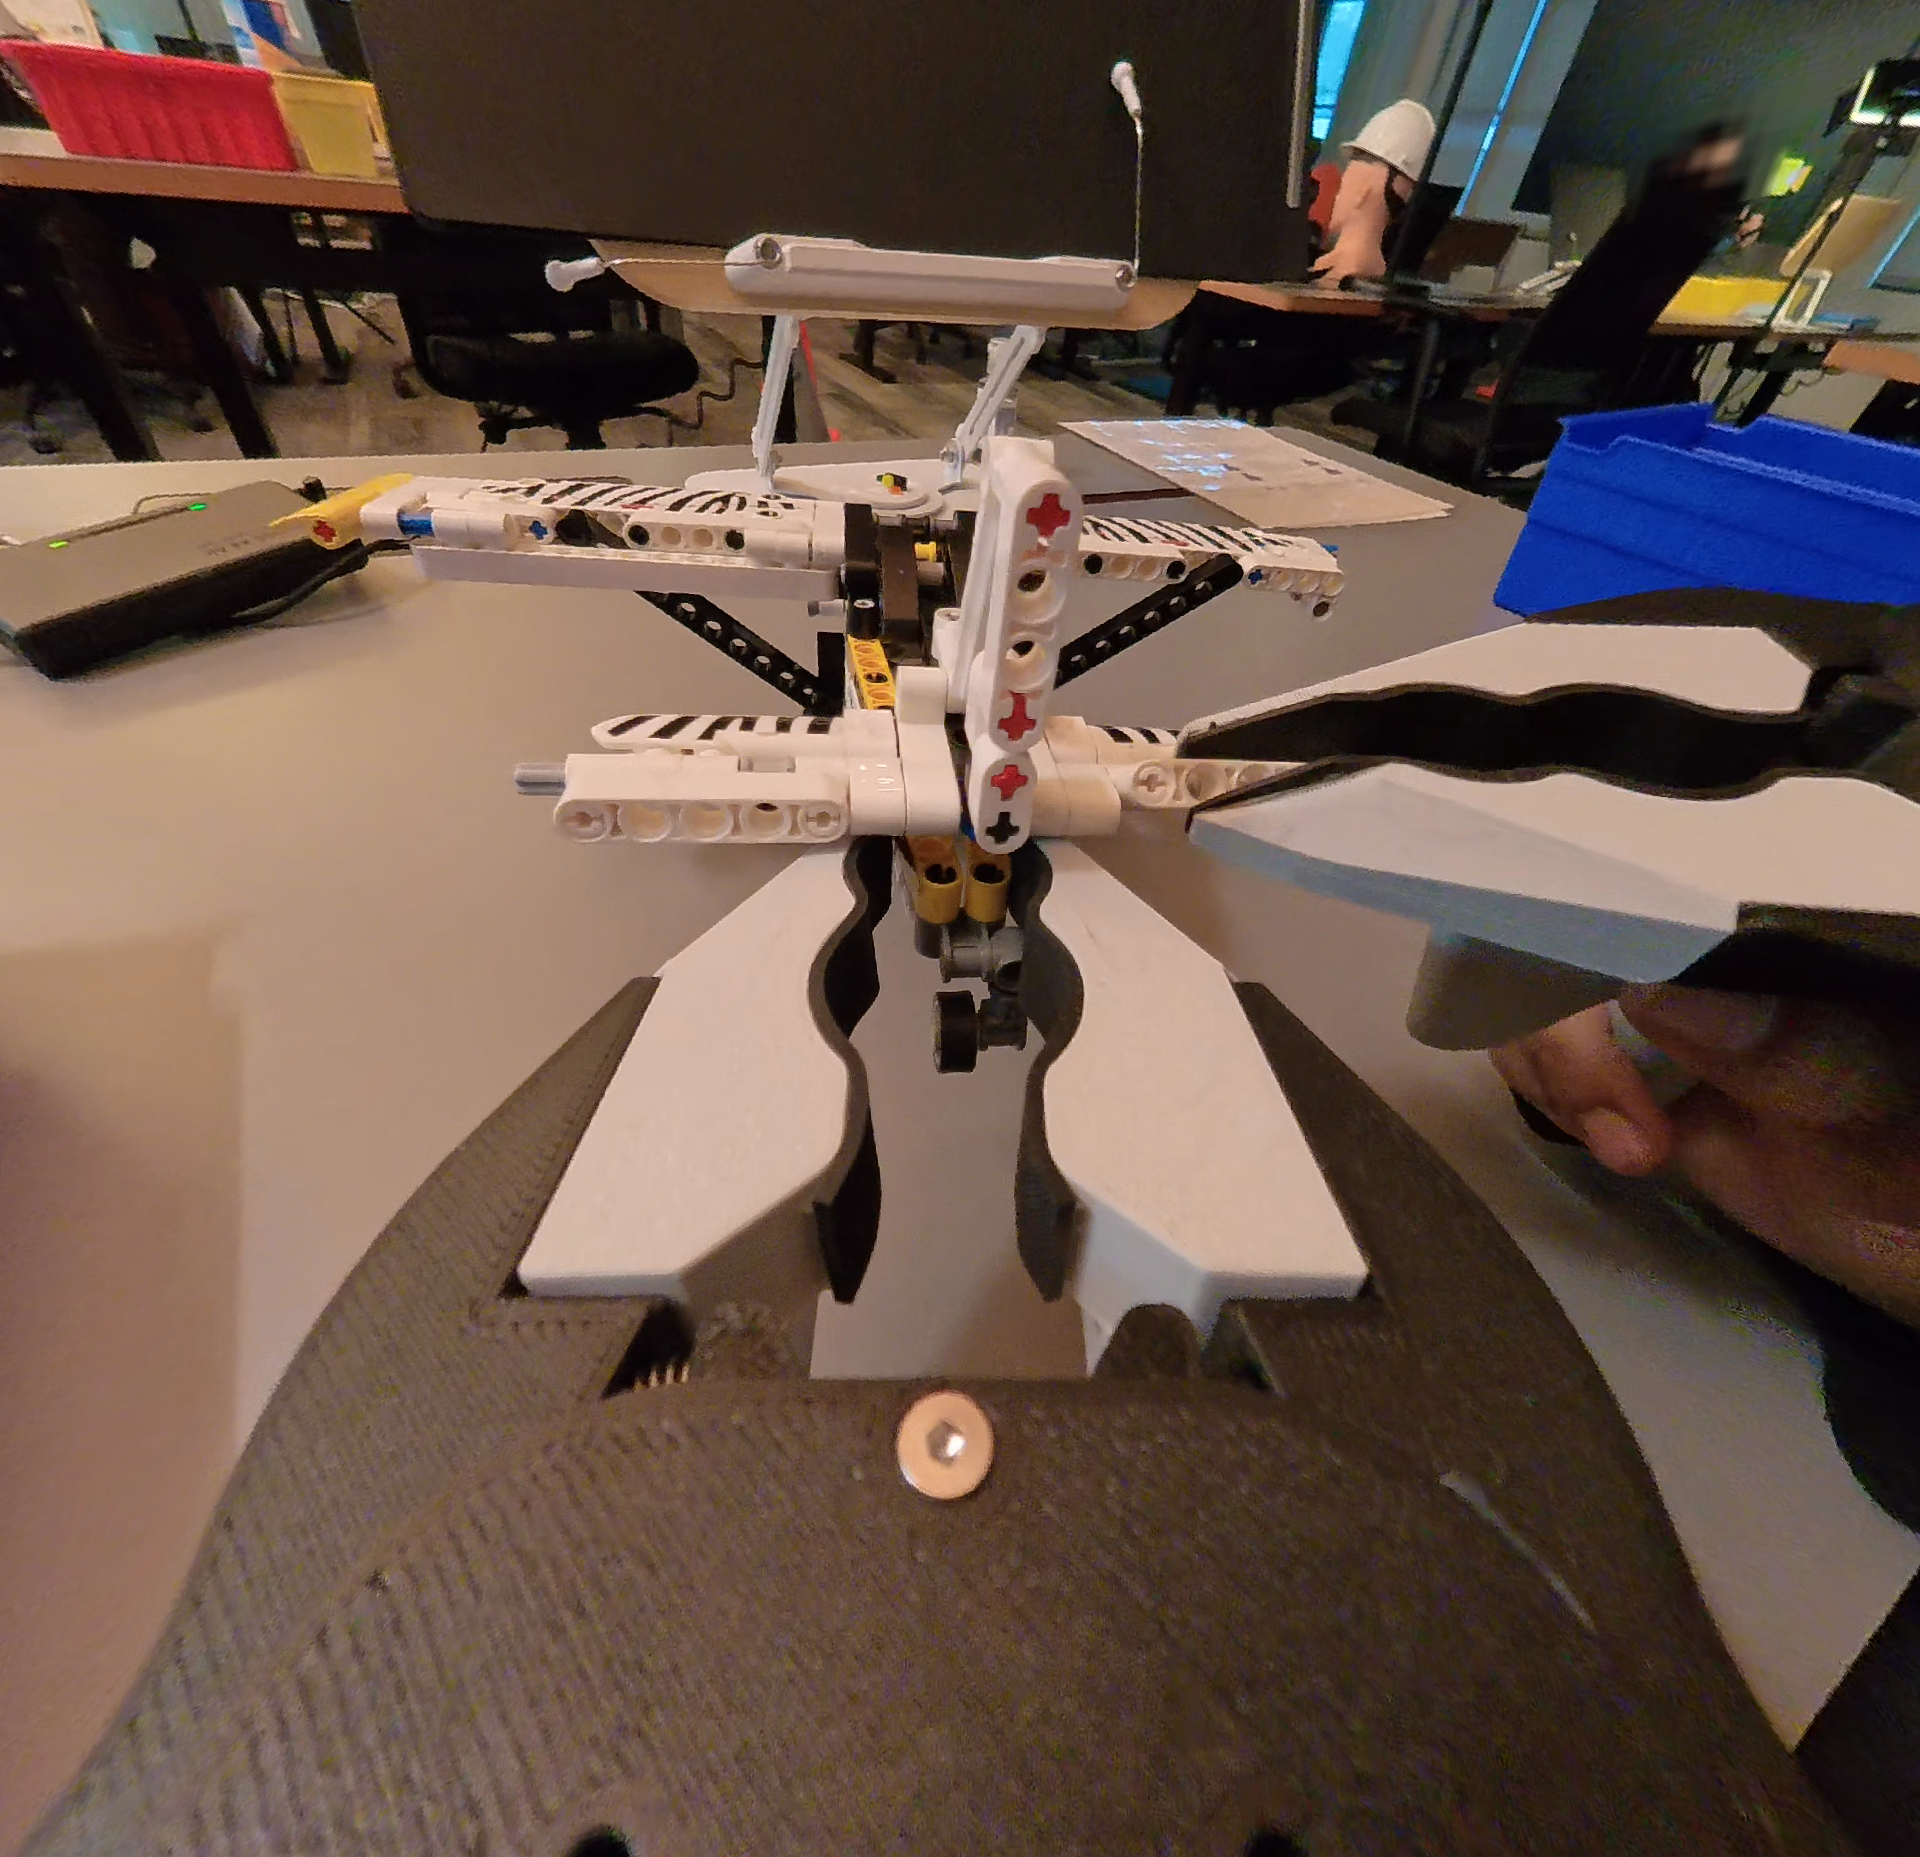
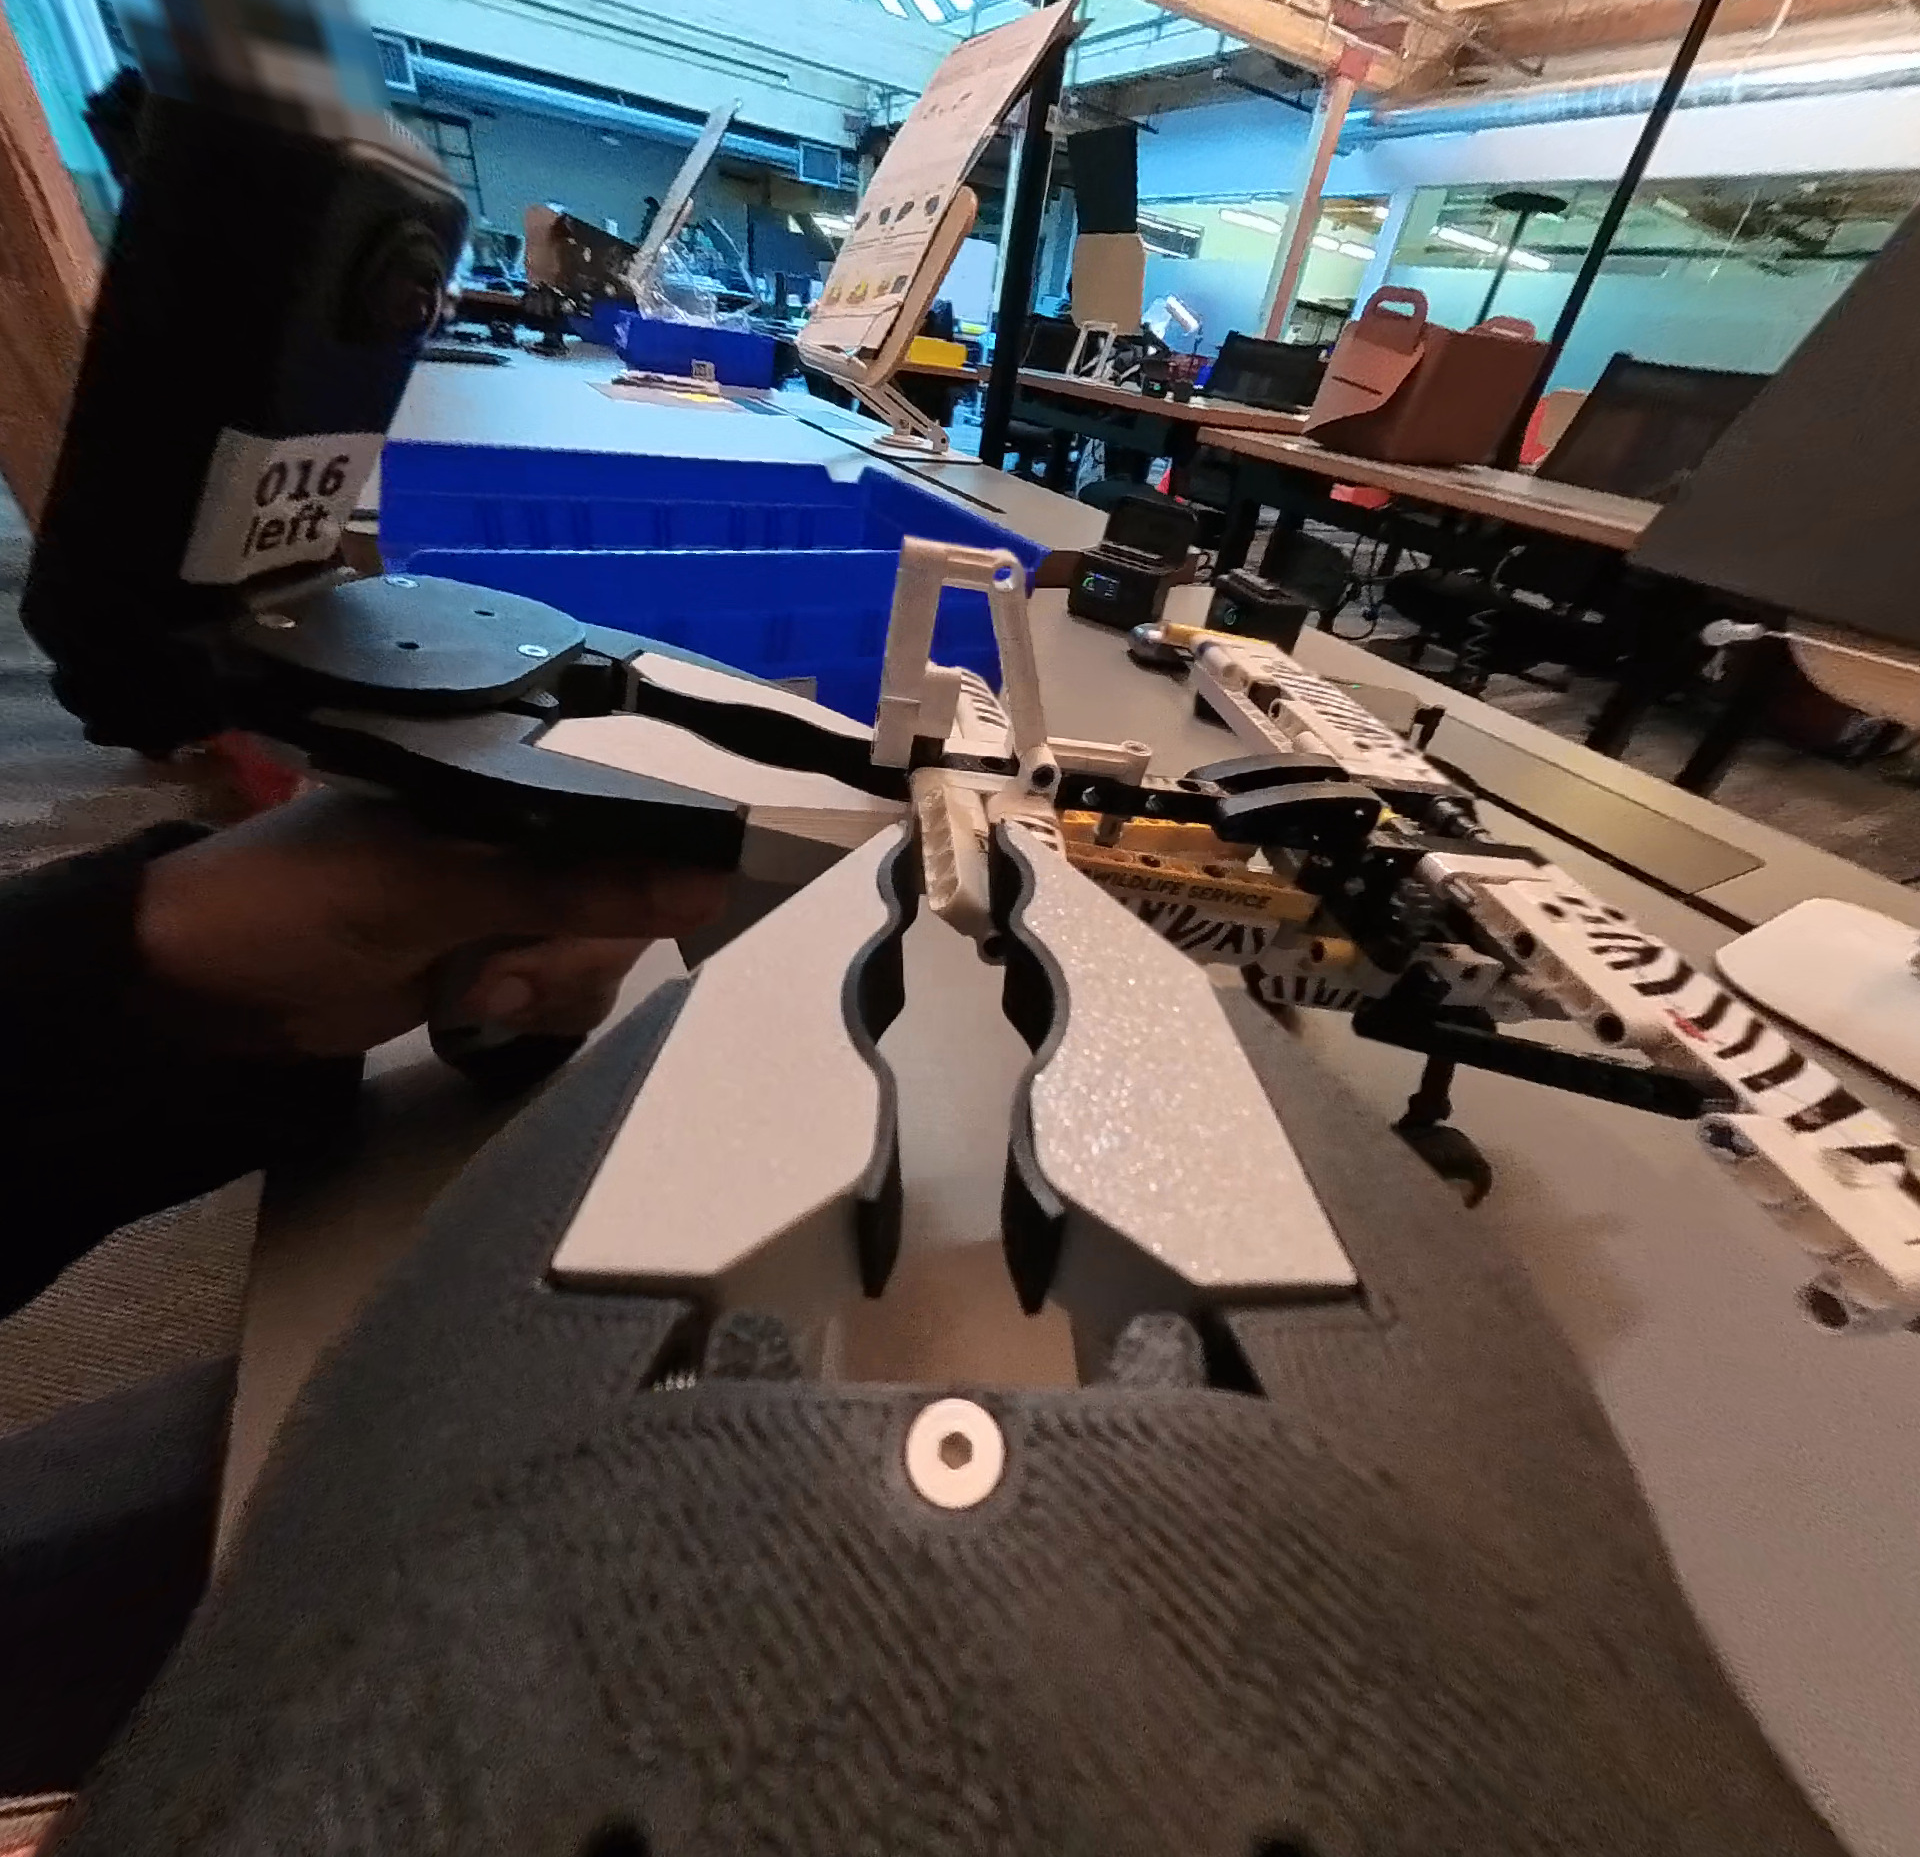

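The right gripper's (image 1: 1195,779) body is running off the left wrist view's right edge, and the hand (image 1: 1745,1132) under it is being cut off there too. In the right wrist view the plane model's (image 2: 1299,872) near wing (image 2: 1766,1080) is blurring and leaving the right edge. The left gripper's (image 2: 883,768) fingertips are hiding behind the model's tail.

grey table (image 1: 312,820), blue bin (image 1: 1714,519), black box w/ green lights (image 1: 135,571), laminated sheet (image 1: 1247,467), white stand base (image 1: 831,482)

Left gripper (image 1: 951,872) at centre frame, nearly closed; right gripper (image 2: 951,872) likewise, a hand (image 1: 1725,1111) at lower right.
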A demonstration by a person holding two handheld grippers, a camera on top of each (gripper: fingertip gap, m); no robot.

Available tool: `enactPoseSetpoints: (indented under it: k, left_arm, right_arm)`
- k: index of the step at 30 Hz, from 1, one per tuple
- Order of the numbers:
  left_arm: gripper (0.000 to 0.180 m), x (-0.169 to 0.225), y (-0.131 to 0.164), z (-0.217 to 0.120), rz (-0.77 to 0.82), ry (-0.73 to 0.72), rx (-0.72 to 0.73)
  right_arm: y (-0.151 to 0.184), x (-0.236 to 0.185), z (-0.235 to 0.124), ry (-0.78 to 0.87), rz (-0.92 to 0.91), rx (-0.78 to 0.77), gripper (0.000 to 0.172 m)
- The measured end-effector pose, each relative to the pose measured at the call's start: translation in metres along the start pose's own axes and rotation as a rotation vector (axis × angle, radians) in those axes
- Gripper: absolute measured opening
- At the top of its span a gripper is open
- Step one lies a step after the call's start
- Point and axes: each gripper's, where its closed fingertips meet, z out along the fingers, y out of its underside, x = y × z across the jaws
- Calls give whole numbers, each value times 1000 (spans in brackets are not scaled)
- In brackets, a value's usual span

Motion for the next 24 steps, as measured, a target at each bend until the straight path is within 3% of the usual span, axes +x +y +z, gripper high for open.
enactPoseSetpoints:
  k: [4, 7, 9, 12, 15, 22, 24]
  left_arm:
    - [24, 4, -1, -2, -59, 53, 12]
    - [56, -1, 0, -7, -174, 88, -31]
    - [63, -3, -6, -14, -264, 110, -44]
    - [46, 3, -17, -26, -450, 179, -36]
    - [23, 28, -33, -37, -670, 384, 37]
    - [13, 32, -11, -40, -1318, 514, 225]
    - [15, 36, -6, -40, -1353, 540, 237]
  right_arm:
    - [0, 7, -2, 14, 32, 2, 11]
    - [-2, 12, -4, 18, 72, 18, 11]
    - [-4, 16, -5, 42, 63, 25, 11]
    - [-4, 18, -4, 79, -10, 9, 12]
    - [-2, 13, -2, 101, -118, -19, 12]
    - [0, -14, -9, 129, -505, -57, 9]
    - [10, -25, -10, 119, -615, -94, 8]
